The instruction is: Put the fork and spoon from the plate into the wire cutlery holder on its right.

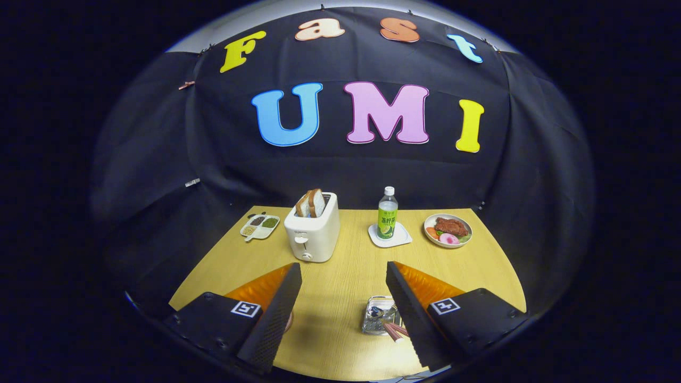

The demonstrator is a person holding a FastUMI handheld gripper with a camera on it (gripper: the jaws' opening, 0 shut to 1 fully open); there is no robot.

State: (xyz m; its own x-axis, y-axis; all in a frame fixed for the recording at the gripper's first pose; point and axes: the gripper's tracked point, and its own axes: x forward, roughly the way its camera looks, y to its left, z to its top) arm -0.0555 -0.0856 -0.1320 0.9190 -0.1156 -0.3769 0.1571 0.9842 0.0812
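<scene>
Two fingers of the gripper (343,290) are spread wide with nothing between them, so the claw is released and hanging above the wooden table (346,255) in the lower middle of the frame. The wire cutlery holder (379,315) sits low in the frame, just inside the right-hand finger and partly hidden by it. There's something dark inside and a pinkish striped handle poking out at its lower right edge, but I honestly can't tell which utensil that is. The plate itself is hard to make out; there's just a pale curved sliver peeking out from behind the left-hand finger, and I can't say for sure that's it.

Further back, from left to right: a divided snack tray (259,225), a toaster (312,229) with bread in it, a bottle (387,214) on a coaster, and a dish of food (448,230) at the upper right of the table.

My guess is we're either between pickups or wrapping up. Next move probably means tilting down to check what's left on the plate, then lining the open fingers over a handle.
</scene>
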